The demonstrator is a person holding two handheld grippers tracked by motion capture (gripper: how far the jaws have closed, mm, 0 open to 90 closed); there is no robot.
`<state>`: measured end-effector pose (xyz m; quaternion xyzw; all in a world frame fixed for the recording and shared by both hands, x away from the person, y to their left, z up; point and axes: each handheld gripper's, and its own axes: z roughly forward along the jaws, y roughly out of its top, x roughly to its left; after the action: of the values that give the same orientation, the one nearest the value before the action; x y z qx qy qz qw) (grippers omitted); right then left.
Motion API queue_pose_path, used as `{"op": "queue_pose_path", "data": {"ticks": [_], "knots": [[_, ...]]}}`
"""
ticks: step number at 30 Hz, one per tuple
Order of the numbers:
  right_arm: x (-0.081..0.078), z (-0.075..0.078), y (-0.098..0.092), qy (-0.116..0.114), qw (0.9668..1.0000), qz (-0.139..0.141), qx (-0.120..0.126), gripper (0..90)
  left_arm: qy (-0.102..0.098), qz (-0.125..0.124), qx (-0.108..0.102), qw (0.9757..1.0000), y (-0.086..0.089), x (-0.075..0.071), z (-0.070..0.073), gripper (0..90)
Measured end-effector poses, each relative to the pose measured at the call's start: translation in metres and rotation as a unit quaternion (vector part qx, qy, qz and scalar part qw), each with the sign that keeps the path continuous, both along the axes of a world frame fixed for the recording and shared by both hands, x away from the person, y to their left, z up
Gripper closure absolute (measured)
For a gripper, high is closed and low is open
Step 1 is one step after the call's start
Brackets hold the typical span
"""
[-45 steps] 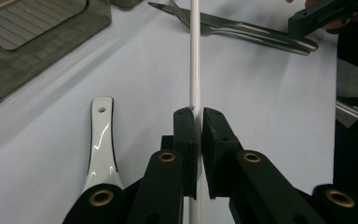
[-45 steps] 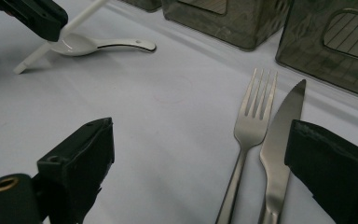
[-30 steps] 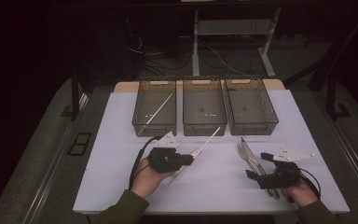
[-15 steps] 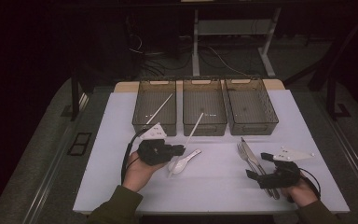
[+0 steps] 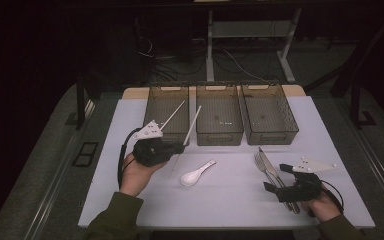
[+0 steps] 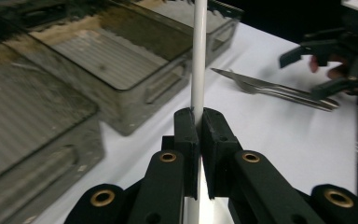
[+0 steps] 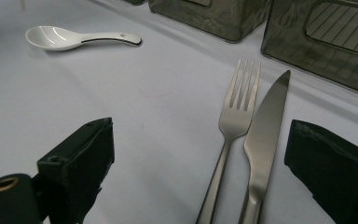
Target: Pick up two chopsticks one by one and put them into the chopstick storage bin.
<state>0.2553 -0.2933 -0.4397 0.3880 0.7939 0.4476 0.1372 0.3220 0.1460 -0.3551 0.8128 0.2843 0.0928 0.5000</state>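
My left gripper (image 6: 198,122) pinching white chopstick (image 6: 198,56), raised near bins; my right gripper (image 7: 200,158) spread around fork (image 7: 235,116), knife (image 7: 265,126) on desk (image 7: 158,112).

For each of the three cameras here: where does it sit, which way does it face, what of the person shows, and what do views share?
High view: above the person's side, facing forward and down on the table; both forearms, left gripper, right gripper.
Left gripper view: rides the left gripper, looking along jaws shut on a white chopstick toward the bins.
Right gripper view: rides the right gripper, open jaws either side of the fork and knife.
Shared: all three show fork and knife.
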Motion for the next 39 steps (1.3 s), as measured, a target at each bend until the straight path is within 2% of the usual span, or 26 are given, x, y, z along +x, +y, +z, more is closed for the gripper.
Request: {"op": "queue_pose_path", "data": {"ticks": [5, 8, 18, 22, 24, 27, 30, 32, 33, 35, 39], "knots": [[0.000, 0.000, 0.000, 0.001, 1.0000, -0.002, 0.002, 8.3, -0.007, 0.016, 0.001, 0.9998, 0.011, 0.011, 0.007, 84.8], [0.000, 0.000, -0.001, 0.001, 1.0000, -0.003, 0.001, 8.3, -0.013, 0.027, -0.005, 0.9996, 0.017, 0.020, 0.015, 84.8], [0.000, 0.000, -0.001, 0.000, 1.0000, -0.003, 0.001, 8.3, -0.049, 0.048, 0.007, 0.9976, 0.027, 0.054, 0.061, 84.9], [0.000, 0.000, -0.001, 0.000, 1.0000, -0.004, 0.003, 8.3, -0.057, 0.058, 0.012, 0.9966, 0.028, 0.071, 0.070, 84.9], [0.001, 0.000, -0.001, 0.000, 1.0000, -0.004, 0.002, 8.3, -0.058, 0.057, 0.022, 0.9964, 0.027, 0.081, 0.069, 84.9], [0.001, 0.000, -0.001, 0.000, 1.0000, -0.003, 0.002, 8.3, -0.052, 0.071, 0.039, 0.9954, 0.026, 0.097, 0.062, 84.9], [0.000, 0.000, -0.002, 0.001, 1.0000, -0.003, 0.004, 8.3, -0.042, 0.084, 0.045, 0.9945, 0.027, 0.111, 0.051, 84.9], [0.000, 0.000, -0.002, 0.001, 1.0000, -0.002, 0.004, 8.3, -0.035, 0.091, 0.058, 0.9935, 0.027, 0.118, 0.043, 84.9], [0.000, 0.000, -0.002, 0.001, 1.0000, -0.002, 0.005, 8.3, -0.029, 0.091, 0.066, 0.9933, 0.027, 0.121, 0.039, 84.9], [0.001, 0.000, -0.002, 0.000, 1.0000, -0.002, 0.005, 8.3, -0.025, 0.098, 0.085, 0.9912, 0.026, 0.126, 0.032, 84.9], [0.001, 0.000, -0.002, 0.001, 1.0000, -0.001, 0.006, 8.3, -0.012, 0.104, 0.089, 0.9905, 0.026, 0.133, 0.022, 84.8]]}}
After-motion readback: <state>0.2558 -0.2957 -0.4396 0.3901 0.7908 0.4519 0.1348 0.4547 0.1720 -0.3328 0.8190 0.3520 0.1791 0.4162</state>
